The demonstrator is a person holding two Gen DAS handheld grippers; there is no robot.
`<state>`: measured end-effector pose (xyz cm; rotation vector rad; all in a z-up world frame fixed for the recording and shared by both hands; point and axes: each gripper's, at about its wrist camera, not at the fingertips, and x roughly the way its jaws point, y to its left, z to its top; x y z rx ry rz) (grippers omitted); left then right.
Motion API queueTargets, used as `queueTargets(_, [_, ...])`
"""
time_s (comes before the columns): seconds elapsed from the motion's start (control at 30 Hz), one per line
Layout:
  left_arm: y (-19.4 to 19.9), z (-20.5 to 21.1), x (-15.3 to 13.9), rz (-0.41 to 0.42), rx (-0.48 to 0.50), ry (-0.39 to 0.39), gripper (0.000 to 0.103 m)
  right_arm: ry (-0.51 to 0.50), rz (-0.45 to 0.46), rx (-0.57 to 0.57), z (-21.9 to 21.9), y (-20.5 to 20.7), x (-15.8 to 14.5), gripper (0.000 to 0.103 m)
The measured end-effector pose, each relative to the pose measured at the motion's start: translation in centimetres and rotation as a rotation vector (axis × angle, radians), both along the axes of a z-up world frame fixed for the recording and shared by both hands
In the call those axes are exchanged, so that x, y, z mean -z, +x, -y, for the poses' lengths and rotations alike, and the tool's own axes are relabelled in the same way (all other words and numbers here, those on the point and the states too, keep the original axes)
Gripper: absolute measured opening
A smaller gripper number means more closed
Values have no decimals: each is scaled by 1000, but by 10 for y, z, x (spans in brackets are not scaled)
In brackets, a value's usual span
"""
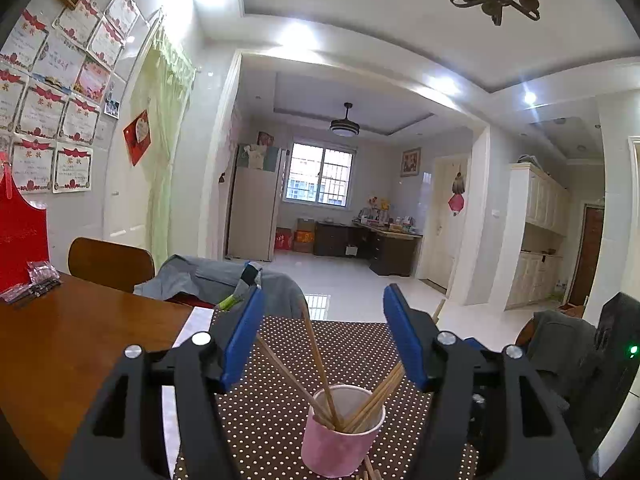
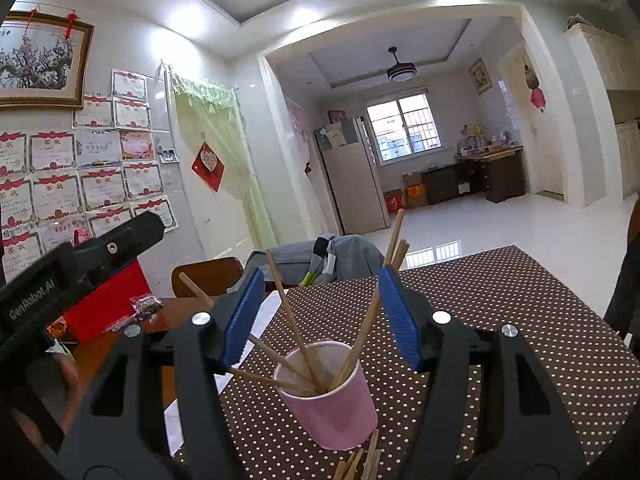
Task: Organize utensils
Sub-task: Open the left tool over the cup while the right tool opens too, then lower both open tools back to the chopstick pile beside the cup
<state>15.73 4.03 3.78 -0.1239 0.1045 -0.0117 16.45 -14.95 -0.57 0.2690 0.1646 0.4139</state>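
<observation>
**Tip-over risk at the cup, both grippers empty**

Loose chopsticks (image 2: 362, 462) lie nearest the lens, on the dotted mat (image 2: 520, 300) right at the cup's base, at the bottom edge of both views; their count is hard to read. Pink cup (image 2: 332, 408) stands upright on the mat and holds a fan of sticks (image 2: 294, 320) leaning left, forward and right.

Right gripper (image 2: 322, 316): blue fingers (image 2: 244, 312) spread wide, nothing between them, straddling the cup from above. Left gripper (image 1: 324, 340): fingers (image 1: 244, 340) likewise spread and empty, the cup (image 1: 340, 432) low between them. The left gripper's body also shows at the left edge of the right view.

Judgement: most sticks are in; the loose ones by the base remain.

Risks from here:
- Cup looks like light paper, and the leaning sticks load its rim unevenly. A finger brushing a stick on the way down could lever the cup over and spill everything.
- Loose sticks lie touching or just beside the cup wall. Closing on them there could shove the cup toward the mat's near edge.
- Sticks are thin and lie flat; a pinch could grab several, or roll one away.
- Both grippers sit close over the same spot, so they could collide.
- A new stick may strike the splayed ones and bounce out.

Wooden table (image 1: 80, 340) shows left of the mat.
</observation>
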Motion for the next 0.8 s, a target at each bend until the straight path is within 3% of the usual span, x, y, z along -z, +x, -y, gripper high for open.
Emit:
queueTargets(0.4, [-33,12,-3,-16,15,61,65,-39,-15,24,20,-32,-7,62])
queueTargets(0.8, [-61,38,11,-93,48,197,67,-138,-90,15,35,-58,11,65])
